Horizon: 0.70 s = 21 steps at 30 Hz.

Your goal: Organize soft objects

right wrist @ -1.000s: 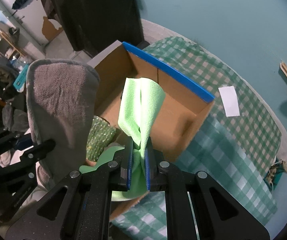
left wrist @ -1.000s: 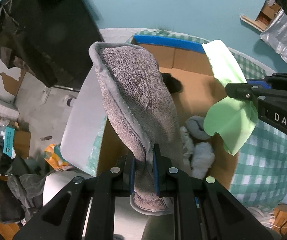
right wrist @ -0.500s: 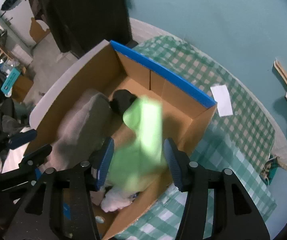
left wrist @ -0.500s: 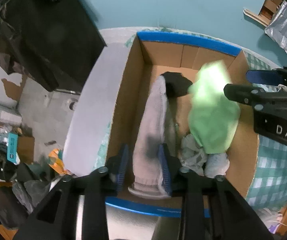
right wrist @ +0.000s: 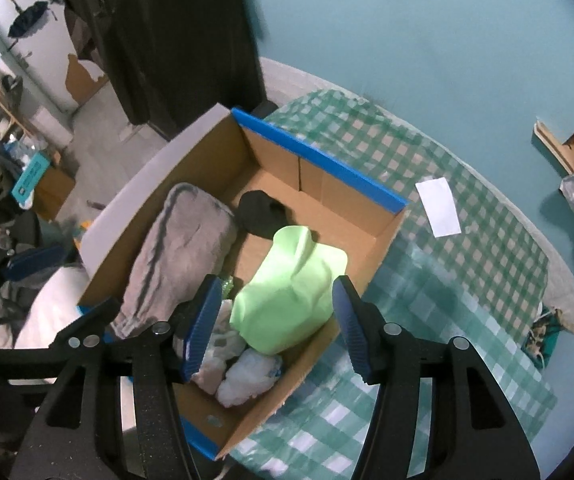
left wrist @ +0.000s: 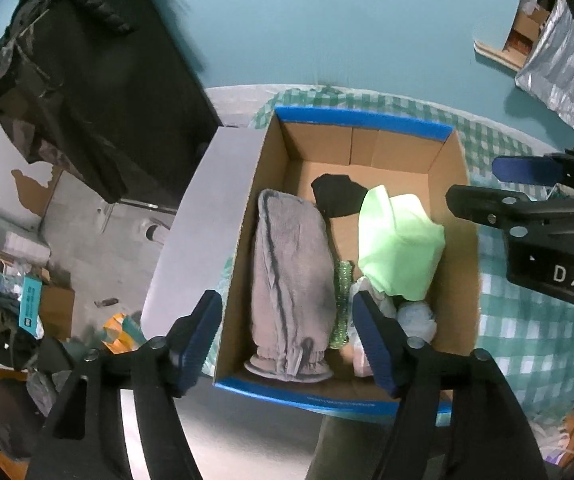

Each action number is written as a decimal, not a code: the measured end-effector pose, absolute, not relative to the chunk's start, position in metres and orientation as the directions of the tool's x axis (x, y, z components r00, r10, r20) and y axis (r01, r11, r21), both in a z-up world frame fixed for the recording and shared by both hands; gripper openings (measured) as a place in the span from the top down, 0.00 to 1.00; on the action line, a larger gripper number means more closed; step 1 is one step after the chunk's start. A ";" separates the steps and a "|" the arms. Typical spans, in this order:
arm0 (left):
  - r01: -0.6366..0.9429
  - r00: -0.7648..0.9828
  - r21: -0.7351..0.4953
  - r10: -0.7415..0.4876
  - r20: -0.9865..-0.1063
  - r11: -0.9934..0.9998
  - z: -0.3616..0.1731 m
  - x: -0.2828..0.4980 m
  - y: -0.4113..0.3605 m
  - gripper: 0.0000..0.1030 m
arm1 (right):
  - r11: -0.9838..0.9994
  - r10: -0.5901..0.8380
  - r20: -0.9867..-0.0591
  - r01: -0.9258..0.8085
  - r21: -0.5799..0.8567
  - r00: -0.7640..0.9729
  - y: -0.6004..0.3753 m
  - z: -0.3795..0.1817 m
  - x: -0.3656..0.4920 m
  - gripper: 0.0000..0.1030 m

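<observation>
Two sets of tongs hang above the cardboard box [left wrist: 453, 276], both spreading apart with nothing between the blue pads. Below the left tongs [left wrist: 287, 336] the grey towel [left wrist: 293, 288] lies lengthwise along the box's left wall, probably laid that way to leave room beside it. Below the right tongs [right wrist: 273, 322] the green cloth [right wrist: 289, 296] sits slumped on the right side, partly over the white bundles [right wrist: 247, 372] at the near corner. A black item [left wrist: 337, 198] rests toward the far wall. The box stands on the green-checked counter [right wrist: 467, 280], so the soft things seem gathered in one place.
</observation>
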<state>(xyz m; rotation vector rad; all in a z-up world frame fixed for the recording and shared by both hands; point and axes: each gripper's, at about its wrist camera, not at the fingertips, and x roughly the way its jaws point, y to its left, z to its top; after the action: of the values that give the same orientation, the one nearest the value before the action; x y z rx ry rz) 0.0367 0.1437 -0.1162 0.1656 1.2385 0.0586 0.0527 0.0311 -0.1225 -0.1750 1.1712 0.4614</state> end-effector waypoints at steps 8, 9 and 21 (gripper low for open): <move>0.020 0.360 0.121 0.106 -0.927 0.992 -0.092 0.025 0.137 0.26 | 0.906 0.273 -0.893 -0.409 0.113 0.358 0.015 -0.090 0.040 0.43; 0.019 0.364 0.118 0.103 -0.926 0.993 -0.089 0.024 0.136 0.25 | 0.906 0.275 -0.890 -0.407 0.113 0.365 0.013 -0.086 0.038 0.43; 0.006 0.441 0.071 0.061 -0.895 0.997 -0.045 0.011 0.122 0.18 | 0.922 0.272 -0.850 -0.374 0.096 0.451 -0.014 -0.039 0.010 0.41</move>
<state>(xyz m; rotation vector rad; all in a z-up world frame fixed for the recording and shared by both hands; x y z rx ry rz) 0.0108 0.1215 -0.0452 0.0666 1.1133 0.0342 0.0101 -0.0142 -0.0392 -0.1104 1.0291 0.4000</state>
